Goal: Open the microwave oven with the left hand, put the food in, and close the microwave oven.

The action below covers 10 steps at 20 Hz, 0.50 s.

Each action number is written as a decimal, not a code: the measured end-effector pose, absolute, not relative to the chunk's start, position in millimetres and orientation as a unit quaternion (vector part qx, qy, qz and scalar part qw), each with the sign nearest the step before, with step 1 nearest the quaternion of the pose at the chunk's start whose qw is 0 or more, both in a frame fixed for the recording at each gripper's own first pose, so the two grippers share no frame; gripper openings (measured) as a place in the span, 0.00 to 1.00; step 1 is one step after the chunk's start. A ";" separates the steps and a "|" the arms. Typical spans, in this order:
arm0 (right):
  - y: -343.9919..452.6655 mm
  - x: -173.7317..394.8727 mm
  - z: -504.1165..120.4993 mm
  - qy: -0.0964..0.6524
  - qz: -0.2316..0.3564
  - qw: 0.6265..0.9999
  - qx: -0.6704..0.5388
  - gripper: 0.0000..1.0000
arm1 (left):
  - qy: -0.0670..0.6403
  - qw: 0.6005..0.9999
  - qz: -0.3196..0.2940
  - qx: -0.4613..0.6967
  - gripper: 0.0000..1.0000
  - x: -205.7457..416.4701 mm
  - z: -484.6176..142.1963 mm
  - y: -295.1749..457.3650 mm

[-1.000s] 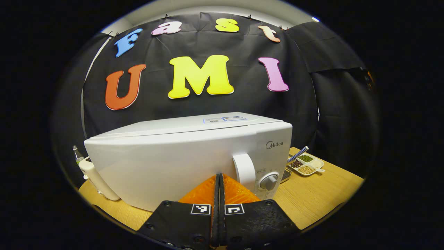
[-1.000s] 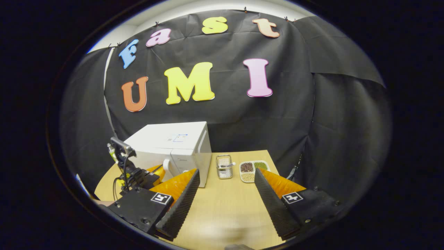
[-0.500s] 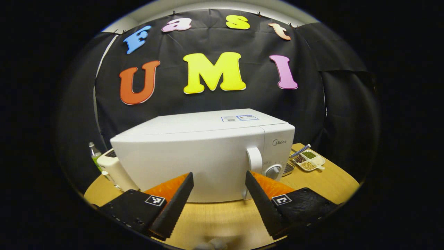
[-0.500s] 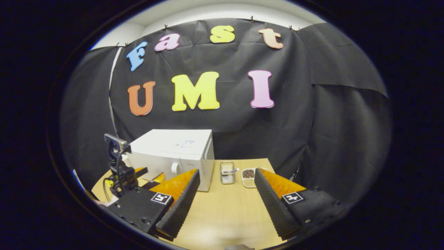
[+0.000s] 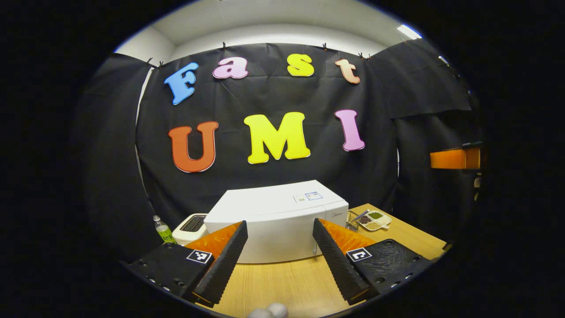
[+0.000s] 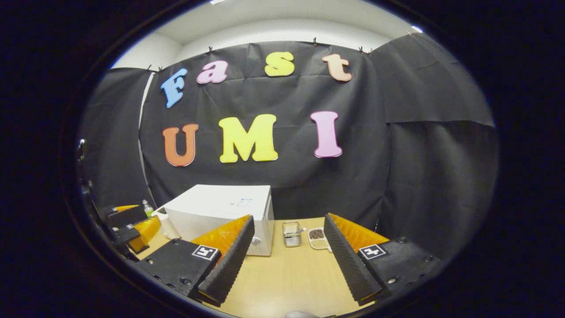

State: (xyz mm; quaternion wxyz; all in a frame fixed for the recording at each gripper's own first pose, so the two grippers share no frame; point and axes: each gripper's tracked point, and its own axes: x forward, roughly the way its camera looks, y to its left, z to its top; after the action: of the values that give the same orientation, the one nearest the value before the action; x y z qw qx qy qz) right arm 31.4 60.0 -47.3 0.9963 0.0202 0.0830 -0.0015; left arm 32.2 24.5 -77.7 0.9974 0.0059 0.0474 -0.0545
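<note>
Left gripper [image 5: 278,240]: wide open, holding nothing, above the near edge of one wooden table [image 5: 282,282]. Right gripper [image 6: 287,236]: also wide open, also holding nothing, over the same table [image 6: 287,274]. Straight ahead of the left gripper, one white microwave [image 5: 273,221], door shut, standing toward the far side of the table. In the right gripper view, same microwave [image 6: 220,207] far and to the left. Left of the microwave, one white toaster [image 5: 190,226], touching or just beside it, cannot tell which. Left of that, one small green bottle [image 5: 163,230]. Right of the microwave, one small wire basket [image 6: 291,234], then one divided dish [image 6: 318,237] with three compartments of beans or grains. Food inside the microwave: cannot tell.
</note>
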 end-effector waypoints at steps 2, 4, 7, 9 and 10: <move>60.7 23.5 -38.5 0.069 -0.006 0.997 0.020 0.92 | 0.036 0.998 -0.046 -0.013 0.95 13.5 -54.8 38.8; 62.9 16.2 -31.1 0.057 -0.008 0.998 0.024 0.92 | 0.035 0.998 -0.035 -0.030 0.95 -2.2 -39.8 53.6; 68.3 6.5 -21.2 0.045 -0.007 0.999 0.028 0.91 | 0.024 0.999 -0.010 -0.034 0.95 -18.6 -21.6 73.8; 74.8 0.6 -15.8 0.039 -0.001 0.999 0.025 1.00 | 0.025 0.999 -0.001 -0.035 0.95 -25.4 -19.6 83.4; 78.2 -2.6 -13.3 0.035 0.001 0.999 0.020 1.00 | 0.023 0.999 0.002 -0.036 0.95 -27.2 -16.6 85.9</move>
State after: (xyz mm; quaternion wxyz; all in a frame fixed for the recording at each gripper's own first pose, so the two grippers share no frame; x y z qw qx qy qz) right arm -2.6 78.2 -13.3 0.9992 0.0200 0.0347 0.0014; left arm -27.2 85.9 -16.6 0.9991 -0.0361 0.0232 0.0021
